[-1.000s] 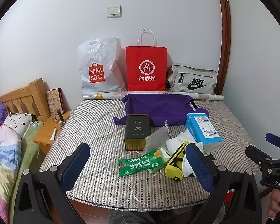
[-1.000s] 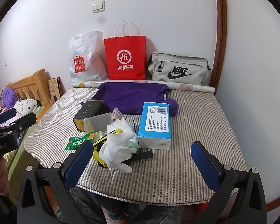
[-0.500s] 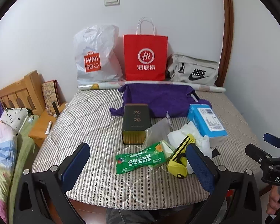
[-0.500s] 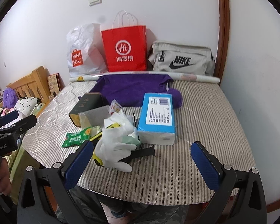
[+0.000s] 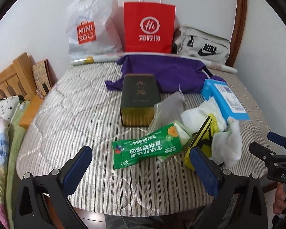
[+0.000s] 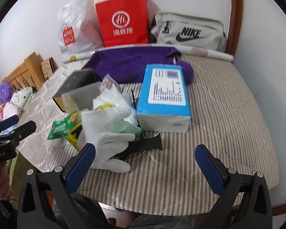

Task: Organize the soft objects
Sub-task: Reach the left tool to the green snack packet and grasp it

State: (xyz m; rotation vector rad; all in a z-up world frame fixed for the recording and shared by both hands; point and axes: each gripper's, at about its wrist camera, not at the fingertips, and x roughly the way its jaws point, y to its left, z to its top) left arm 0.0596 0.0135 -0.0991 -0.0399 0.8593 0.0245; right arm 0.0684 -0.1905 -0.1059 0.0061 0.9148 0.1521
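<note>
A pile of items lies on the striped mattress (image 5: 70,114): a green packet (image 5: 146,149), a dark tin box (image 5: 139,99), a clear pouch (image 5: 167,108), white gloves (image 6: 108,133), a yellow pouch (image 5: 202,139) and a blue tissue pack (image 6: 165,95). A purple cloth (image 5: 164,72) is spread behind them. My left gripper (image 5: 141,164) hovers open above the near edge, just short of the green packet. My right gripper (image 6: 145,160) is open too, with the white gloves by its left finger. A black strap (image 6: 143,147) sticks out under the gloves.
Against the wall stand a white Miniso bag (image 5: 89,26), a red paper bag (image 5: 148,26) and a grey Nike bag (image 6: 188,32), with a rolled sheet (image 6: 204,52) in front. A wooden headboard (image 5: 7,80) and bedding lie left. Bare mattress (image 6: 228,114) spreads on the right.
Both grippers have moved forward and down toward the pile, so the items look larger and closer. Both stay open and nothing has been picked up.
</note>
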